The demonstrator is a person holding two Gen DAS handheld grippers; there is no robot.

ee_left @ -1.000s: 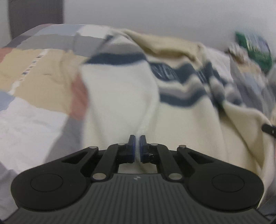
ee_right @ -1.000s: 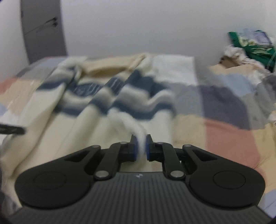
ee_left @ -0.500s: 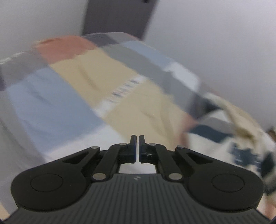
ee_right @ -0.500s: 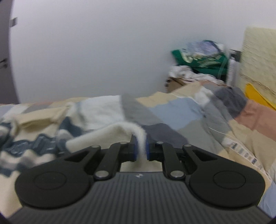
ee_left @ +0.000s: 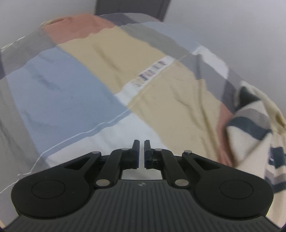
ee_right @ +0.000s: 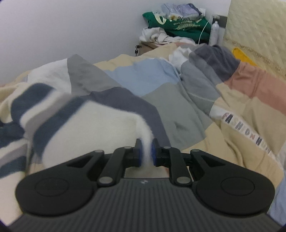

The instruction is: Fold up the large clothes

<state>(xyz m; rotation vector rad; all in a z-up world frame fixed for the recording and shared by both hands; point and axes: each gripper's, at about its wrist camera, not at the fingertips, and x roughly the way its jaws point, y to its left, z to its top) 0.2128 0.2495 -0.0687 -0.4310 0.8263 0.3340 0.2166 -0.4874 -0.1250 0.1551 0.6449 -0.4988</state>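
Nearest the right wrist camera, the right gripper (ee_right: 146, 151) is clamped on a fold of the cream sweater (ee_right: 85, 123), the fuzzy white fabric squeezed between its blue pads. From that pinch the sweater rises and trails away to the left, its navy and grey stripes blurred, over the patchwork bedspread (ee_right: 164, 110). Farther right on the bedspread runs a white band printed with coloured letters (ee_right: 244, 130). Beyond it, at the far right, a quilted cream headboard (ee_right: 259, 30) stands behind a yellow item (ee_right: 243, 55) I cannot identify. At the far end by the wall sits a heap of laundry topped by a green bag (ee_right: 180, 25), with a pale bottle (ee_right: 214, 32) just right of it.

In the left wrist view, the left gripper (ee_left: 141, 151) has its fingers nearly together, a narrow gap left between them, and nothing is held. Under it lie the white, blue and tan patches of the bedspread (ee_left: 71, 92). The sweater (ee_left: 253, 125) lies bunched at the right edge, well apart from these fingers. At the far top a dark panel (ee_left: 130, 7) stands against the pale wall.
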